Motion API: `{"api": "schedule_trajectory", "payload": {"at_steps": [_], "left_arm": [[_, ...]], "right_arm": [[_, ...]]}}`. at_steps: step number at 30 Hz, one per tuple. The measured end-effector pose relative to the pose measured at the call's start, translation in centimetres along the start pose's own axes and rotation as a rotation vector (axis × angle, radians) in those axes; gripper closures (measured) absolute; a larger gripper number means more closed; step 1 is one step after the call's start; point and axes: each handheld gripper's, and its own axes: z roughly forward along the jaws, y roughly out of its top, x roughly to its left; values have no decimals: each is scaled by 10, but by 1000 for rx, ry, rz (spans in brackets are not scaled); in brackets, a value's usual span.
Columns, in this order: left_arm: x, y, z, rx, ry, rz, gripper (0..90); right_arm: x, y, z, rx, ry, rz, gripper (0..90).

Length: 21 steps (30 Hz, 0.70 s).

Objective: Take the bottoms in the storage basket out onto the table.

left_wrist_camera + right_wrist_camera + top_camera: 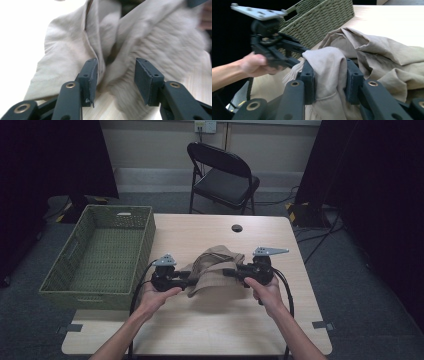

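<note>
A crumpled beige cloth [215, 269] lies in the middle of the wooden table [200, 330]. My left gripper [192, 281] is at the cloth's left edge, held in a hand. In the left gripper view its jaws [115, 75] stand open, with folds of the cloth [155, 45] just ahead and partly between them. My right gripper [227, 271] reaches in from the right. In the right gripper view its jaws [329, 80] press on a thick fold of the cloth [387, 57], which drapes over them. The left gripper [298, 61] touches the same bunch there.
A green woven basket [65, 270] sits at the table's left side, close to the left hand, and it also stands behind the cloth as the basket [324, 20]. A black folding chair [225, 175] stands beyond the far edge. A cable hole [237, 228] is near the back.
</note>
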Motion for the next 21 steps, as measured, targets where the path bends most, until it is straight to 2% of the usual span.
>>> {"api": "schedule_trajectory", "payload": {"at_steps": [4, 7, 10, 13, 14, 17, 19, 21], "left_arm": [[-9, 2, 2, -2, -53, 36, 461], [-16, 2, 7, 20, -82, 54, 383], [-20, -3, 20, 81, -35, 91, 323], [-20, -8, 32, 126, 50, 127, 324], [-20, -10, 36, 128, 94, 140, 331], [-17, -11, 41, 123, 125, 141, 493], [-19, -9, 39, 108, 108, 147, 673], [-22, -5, 34, 96, 81, 147, 744]], "right_arm": [[-5, -1, 1, -4, -21, 13, 664], [-7, -1, 2, -4, -39, 25, 664], [-9, -1, 3, -6, -42, 31, 665], [-7, -1, 4, 0, -39, 33, 665], [-7, -1, 5, 2, -38, 30, 665], [-6, -1, 6, 5, -34, 31, 665], [-6, -1, 6, 3, -35, 31, 663], [-7, -1, 4, -9, -42, 26, 652]]}}
